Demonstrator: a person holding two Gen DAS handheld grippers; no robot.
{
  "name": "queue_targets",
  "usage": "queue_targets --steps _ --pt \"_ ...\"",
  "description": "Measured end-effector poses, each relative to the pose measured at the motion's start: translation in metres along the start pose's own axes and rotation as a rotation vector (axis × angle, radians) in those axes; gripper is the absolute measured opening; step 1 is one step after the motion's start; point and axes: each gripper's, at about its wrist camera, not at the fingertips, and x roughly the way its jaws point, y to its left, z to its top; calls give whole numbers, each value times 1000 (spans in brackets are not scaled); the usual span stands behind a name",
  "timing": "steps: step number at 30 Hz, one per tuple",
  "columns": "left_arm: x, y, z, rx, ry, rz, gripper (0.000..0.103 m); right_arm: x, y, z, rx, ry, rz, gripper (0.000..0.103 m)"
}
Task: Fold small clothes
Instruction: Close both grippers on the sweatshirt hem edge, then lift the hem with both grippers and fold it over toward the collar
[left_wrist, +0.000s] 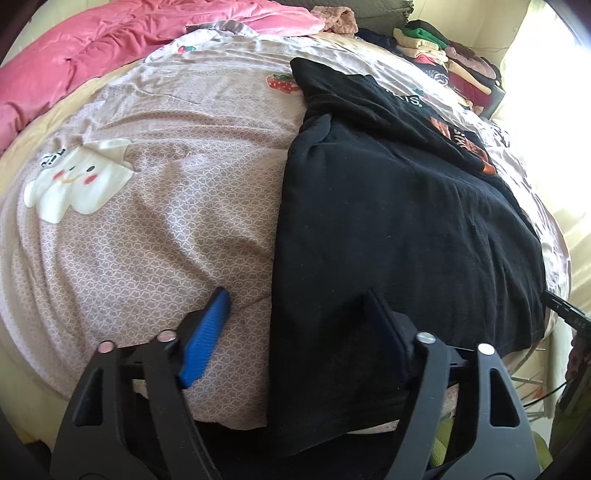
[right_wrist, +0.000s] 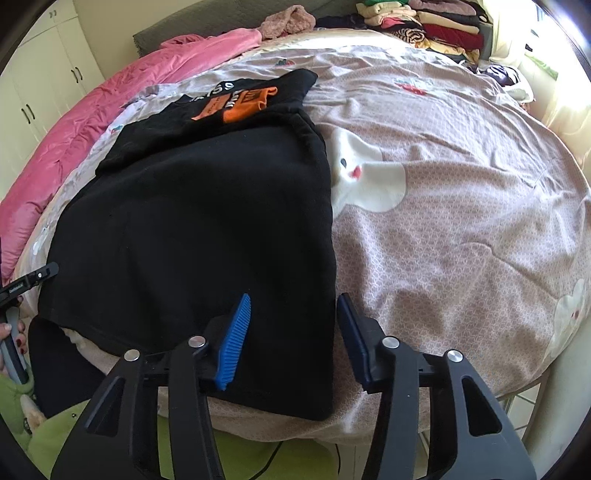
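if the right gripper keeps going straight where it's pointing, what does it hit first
Most likely the near right corner of the black shirt, which lies between the open jaws of the right gripper, with the patterned bedspread directly under it. Depth is hard to judge through the fisheye.

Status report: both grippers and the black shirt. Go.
Left gripper and right gripper open, each straddling a near corner of the black shirt, not clamped. Shirt flat on the bedspread, part-folded. Nothing in the way.
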Motion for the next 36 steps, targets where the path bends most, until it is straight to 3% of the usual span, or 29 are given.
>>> queue_targets --steps 3,8,9,10,19,20,21,28,36 --pt "-2 2 0 -3 1 -9 49 4 -3 -2 19 9 8 37" --pt "-7 5 -2 -24 5 -58 31 2 -1 -1 13 11 43 13" --pt "-8 7 -3 -35 9 -87 23 1 0 1 13 6 51 13" --pt "-8 8 -4 -43 13 -101 22 0 0 2 12 0 55 13" --pt "-2 7 -8 -53 39 -103 22 8 -6 0 26 18 73 15" --pt "-3 6 -9 -46 38 -101 17 9 -5 1 24 19 73 15" --pt "-3 3 -8 -37 39 -107 3 9 -6 2 21 18 72 13" --pt "-28 -3 6 -20 -32 -142 3 -13 -7 13 5 -47 114 8" --pt "-55 -8 42 -6 -124 -173 3 -46 -7 54 -2 -210 176 8"
